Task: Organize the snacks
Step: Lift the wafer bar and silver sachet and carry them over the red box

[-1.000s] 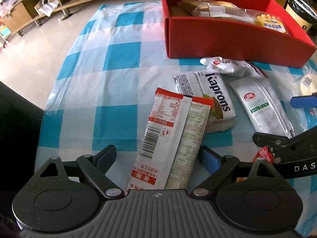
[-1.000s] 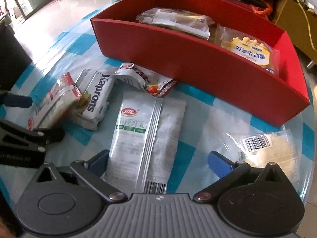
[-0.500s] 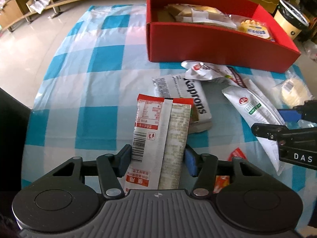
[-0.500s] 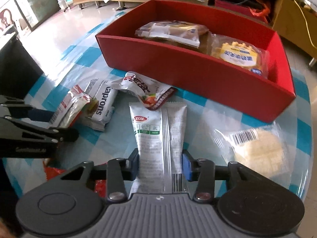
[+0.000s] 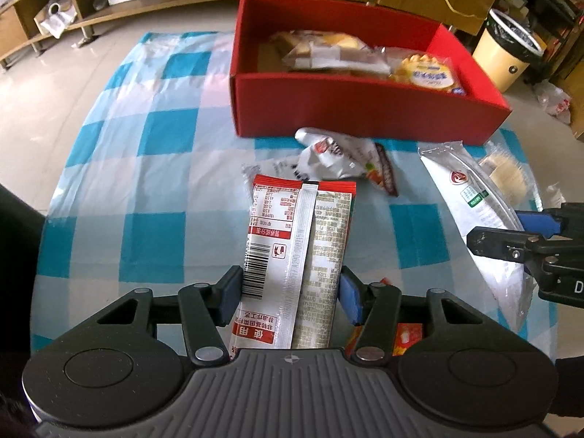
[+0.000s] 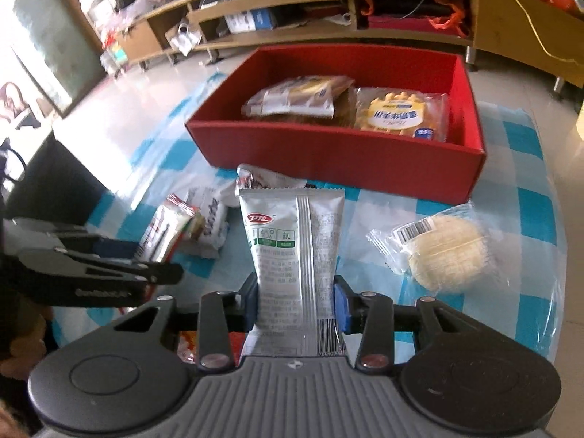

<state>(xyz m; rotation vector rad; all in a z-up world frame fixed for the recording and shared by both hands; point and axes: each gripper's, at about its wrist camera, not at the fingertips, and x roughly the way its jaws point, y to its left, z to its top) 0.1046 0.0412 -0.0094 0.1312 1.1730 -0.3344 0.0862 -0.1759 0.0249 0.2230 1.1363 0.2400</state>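
Observation:
My left gripper [image 5: 290, 292] is shut on a red-and-white snack packet [image 5: 299, 233], held by its lower part, back side with barcode facing up. My right gripper [image 6: 295, 301] is shut on a white packet with green print [image 6: 292, 241], lifted off the cloth. Both packets point toward the red box [image 5: 365, 109], which holds a bread pack [image 6: 303, 100] and a yellow cake pack [image 6: 405, 115]. In the left wrist view the right gripper [image 5: 529, 241] shows at the right edge with the white packet [image 5: 471, 197]. In the right wrist view the left gripper [image 6: 157, 273] shows with the red-and-white packet [image 6: 164, 233].
On the blue-checked cloth [image 5: 157, 168] lie a crumpled white packet [image 5: 335, 157], a Kaprons packet [image 6: 211, 226], a round cake in clear wrap [image 6: 449, 252] and a small red packet [image 5: 405, 339]. A bin [image 5: 507, 47] and low shelves [image 6: 277, 11] stand beyond the table.
Both grippers went from open around their packets to shut on them. Both then rose with the packets, and the red box now sits lower in each view.

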